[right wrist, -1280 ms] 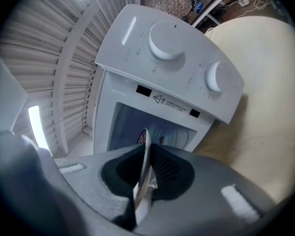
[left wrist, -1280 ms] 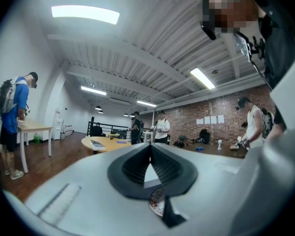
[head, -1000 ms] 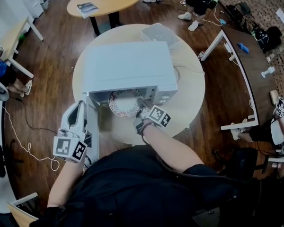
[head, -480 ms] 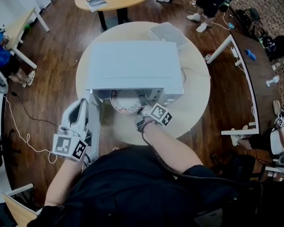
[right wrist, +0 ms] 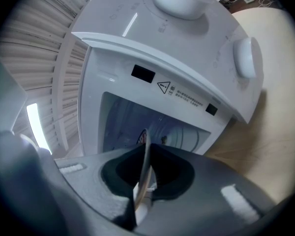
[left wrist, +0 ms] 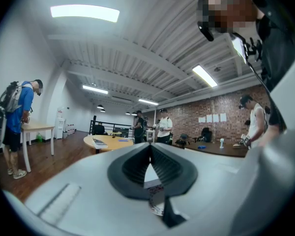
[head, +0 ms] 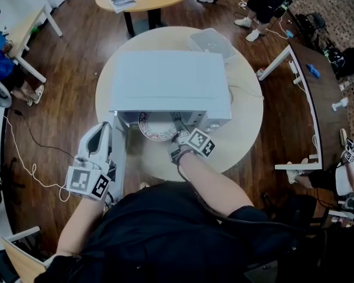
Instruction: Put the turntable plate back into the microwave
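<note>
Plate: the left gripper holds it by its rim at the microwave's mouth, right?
Not right. The right gripper holds the plate by its rim at the microwave's mouth; the right gripper view shows its fingers shut on the rim.

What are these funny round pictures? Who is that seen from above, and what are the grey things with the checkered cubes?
A person wears a camera on the head, so one picture looks down at their own arms. Each hand holds a grabbing tool with two jaws, and each tool carries its own little camera. Those cameras make the other two pictures.

On the round table stands a white microwave with its door open. A pale box sits behind it.

The right gripper pinches the edge of the patterned plate, which is partly inside the microwave's opening. The left gripper is beside the open door, and its jaws look closed.
</note>
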A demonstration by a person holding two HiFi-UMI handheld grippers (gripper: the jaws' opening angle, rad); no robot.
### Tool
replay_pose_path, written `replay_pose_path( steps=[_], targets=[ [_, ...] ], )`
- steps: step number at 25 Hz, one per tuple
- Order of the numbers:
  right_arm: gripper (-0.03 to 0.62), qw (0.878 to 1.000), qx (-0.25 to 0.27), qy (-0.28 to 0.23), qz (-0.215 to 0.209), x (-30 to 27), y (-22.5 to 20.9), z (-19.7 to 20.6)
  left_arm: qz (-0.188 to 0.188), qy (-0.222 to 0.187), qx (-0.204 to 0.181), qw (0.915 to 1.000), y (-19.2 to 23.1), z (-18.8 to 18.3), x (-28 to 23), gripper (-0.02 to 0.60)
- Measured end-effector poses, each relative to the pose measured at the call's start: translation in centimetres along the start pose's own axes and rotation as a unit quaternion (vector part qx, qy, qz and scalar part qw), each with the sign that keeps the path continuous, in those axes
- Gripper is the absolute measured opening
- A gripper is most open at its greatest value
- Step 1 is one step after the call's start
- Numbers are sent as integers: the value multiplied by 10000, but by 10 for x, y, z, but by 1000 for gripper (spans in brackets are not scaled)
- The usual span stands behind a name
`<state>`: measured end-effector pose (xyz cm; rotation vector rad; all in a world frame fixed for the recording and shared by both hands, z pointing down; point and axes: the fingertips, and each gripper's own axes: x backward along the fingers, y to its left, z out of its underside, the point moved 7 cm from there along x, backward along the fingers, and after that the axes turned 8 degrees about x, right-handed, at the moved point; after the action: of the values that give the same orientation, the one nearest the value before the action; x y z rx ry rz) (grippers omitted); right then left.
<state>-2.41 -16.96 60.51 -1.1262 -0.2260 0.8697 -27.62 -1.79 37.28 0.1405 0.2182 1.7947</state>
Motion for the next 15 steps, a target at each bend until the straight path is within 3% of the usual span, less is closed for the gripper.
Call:
replay_pose_path(
  steps=[15],
  targets=[
    [18,9997,-86,-171,152,-5,-10,-7,30,46,-32,10000,0,0,-9,5]
  ],
)
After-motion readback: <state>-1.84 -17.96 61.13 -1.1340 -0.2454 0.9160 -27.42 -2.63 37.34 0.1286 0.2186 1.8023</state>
